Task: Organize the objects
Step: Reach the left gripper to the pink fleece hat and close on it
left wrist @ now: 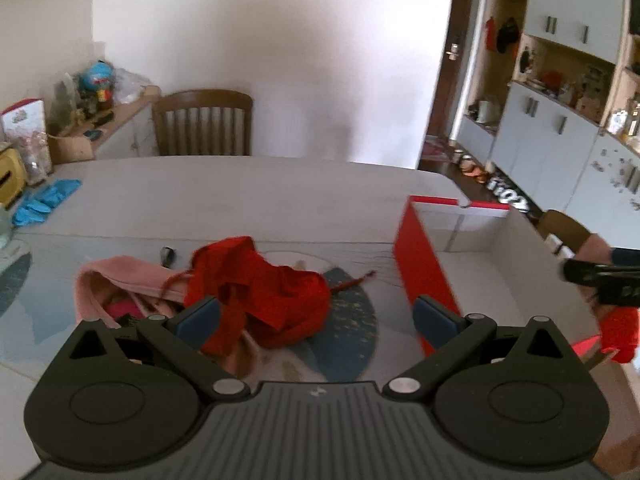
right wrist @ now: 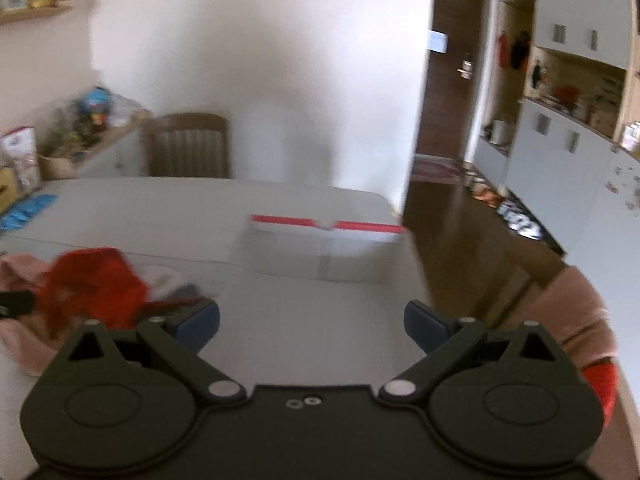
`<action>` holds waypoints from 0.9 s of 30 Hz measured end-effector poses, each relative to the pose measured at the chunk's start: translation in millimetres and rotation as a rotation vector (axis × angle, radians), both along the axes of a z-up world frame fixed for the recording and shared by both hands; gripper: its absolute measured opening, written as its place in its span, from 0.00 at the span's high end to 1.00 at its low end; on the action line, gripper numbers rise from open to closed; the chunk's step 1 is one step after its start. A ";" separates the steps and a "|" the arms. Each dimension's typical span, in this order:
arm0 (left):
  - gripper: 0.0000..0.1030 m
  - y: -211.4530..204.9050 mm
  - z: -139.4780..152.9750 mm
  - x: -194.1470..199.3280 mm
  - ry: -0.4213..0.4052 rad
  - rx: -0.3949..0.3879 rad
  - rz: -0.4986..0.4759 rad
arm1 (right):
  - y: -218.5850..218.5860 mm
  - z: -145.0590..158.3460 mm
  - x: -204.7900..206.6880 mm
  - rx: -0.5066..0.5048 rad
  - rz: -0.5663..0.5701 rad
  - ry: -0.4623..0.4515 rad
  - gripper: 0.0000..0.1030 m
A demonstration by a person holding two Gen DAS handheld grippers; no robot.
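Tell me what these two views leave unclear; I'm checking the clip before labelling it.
- Pink garment, left wrist view: partly under the red garment and behind the left gripper, so its type is unclear.
- Red-and-white box, left wrist view: its floor is hidden by its near wall; contents unknown.
- Small dark object, left wrist view: too small to identify.
- Right wrist view: motion blur smears the clothes; the right gripper is open.

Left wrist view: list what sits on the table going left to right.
Blue gloves → pink garment → red garment → red-and-white box, open at the top. The small dark object behind the pink garment is too blurred to name. The left gripper hangs open in front of the red garment.
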State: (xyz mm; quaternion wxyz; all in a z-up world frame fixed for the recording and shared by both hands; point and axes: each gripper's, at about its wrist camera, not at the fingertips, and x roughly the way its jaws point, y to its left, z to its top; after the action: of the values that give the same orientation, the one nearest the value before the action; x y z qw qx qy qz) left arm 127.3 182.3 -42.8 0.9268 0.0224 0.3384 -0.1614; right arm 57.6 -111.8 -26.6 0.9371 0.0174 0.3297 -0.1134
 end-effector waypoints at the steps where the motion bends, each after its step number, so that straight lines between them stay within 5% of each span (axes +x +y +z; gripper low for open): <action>1: 0.00 2.4 -2.1 2.4 -0.005 0.004 0.005 | -9.0 -4.2 0.9 -0.011 -0.017 0.014 0.04; 11: 0.00 12.6 -43.0 32.6 0.013 0.095 0.049 | -59.1 -37.5 8.2 -0.048 -0.089 0.123 0.07; 27: 0.00 -3.2 -48.6 82.6 0.010 0.184 -0.026 | -72.1 -60.6 35.1 0.049 -0.080 0.251 0.19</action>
State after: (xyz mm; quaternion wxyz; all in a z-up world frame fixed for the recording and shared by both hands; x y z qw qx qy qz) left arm 209.9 179.1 -91.4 0.9169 0.1114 0.3560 -0.1419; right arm 92.7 -183.9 -87.2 0.8825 0.0391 0.4461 -0.1440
